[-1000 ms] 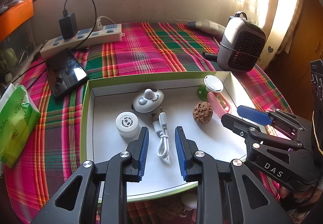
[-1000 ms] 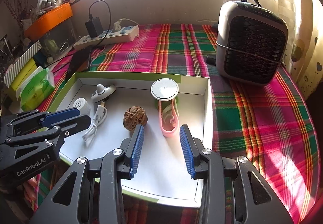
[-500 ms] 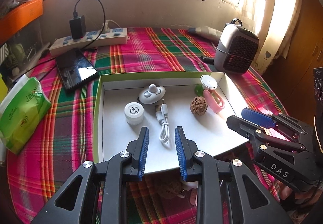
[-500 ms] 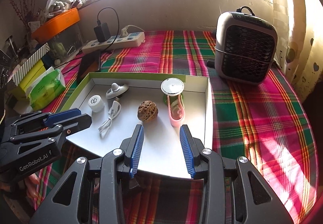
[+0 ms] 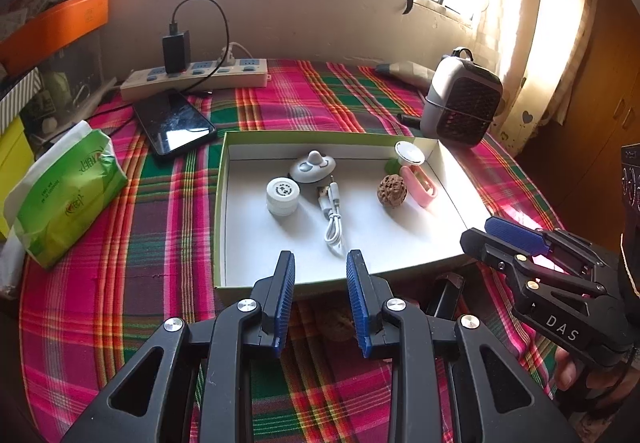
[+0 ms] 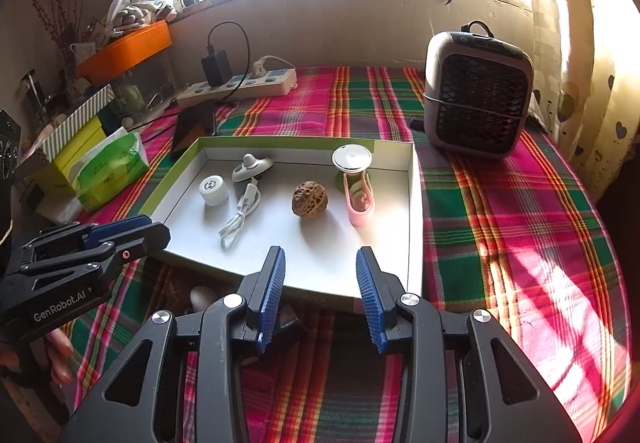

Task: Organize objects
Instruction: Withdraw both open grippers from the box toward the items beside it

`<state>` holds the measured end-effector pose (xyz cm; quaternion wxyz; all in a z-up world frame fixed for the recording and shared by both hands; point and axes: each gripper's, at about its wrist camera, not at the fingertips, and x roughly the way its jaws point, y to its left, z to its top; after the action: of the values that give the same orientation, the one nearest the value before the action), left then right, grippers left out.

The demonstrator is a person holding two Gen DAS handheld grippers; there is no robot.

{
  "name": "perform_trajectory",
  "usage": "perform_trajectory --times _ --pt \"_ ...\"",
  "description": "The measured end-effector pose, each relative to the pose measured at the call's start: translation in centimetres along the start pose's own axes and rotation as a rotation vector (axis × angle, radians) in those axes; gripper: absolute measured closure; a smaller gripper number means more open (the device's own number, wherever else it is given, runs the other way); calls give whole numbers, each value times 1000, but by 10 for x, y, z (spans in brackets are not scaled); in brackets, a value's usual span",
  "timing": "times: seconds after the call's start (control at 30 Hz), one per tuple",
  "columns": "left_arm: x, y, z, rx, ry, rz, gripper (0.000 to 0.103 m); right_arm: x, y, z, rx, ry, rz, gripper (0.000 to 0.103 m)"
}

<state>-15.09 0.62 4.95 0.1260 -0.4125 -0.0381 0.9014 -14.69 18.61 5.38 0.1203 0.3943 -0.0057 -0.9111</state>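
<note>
Green-rimmed white tray; pink-green plaid cloth; brown walnut; possibly pink clip.

I see the green-rimmed white tray flat on the plaid cloth, holding a white round jar, a coiled white cable, a brown walnut, a pink case and a white-grey knobbed gadget.

The tablecloth was woven plaid cloth. The box looked like matt white card, the walnut rough and pitted, the phone glossy.
</note>
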Motion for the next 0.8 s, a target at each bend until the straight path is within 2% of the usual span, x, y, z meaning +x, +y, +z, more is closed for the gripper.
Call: perform_trajectory --times 0.33,0.47,0.53,0.57,0.8 --pt "-9 1 -25 6 -3 24 78 -8 10 -16 -8 -2 6 65" --pt "-14 -1 -33 30 -16 56 78 -11 13 -22 -7 -3 13 64" --pt "-15 -1 -36 32 -19 54 78 -12 15 -24 -9 -9 7 55" --pt "-16 -2 -37 34 -20 56 78 -12 16 -25 -9 -11 6 53" --pt "-17 -6 -44 58 -29 70 78 -10 18 -29 9 -4 6 53"
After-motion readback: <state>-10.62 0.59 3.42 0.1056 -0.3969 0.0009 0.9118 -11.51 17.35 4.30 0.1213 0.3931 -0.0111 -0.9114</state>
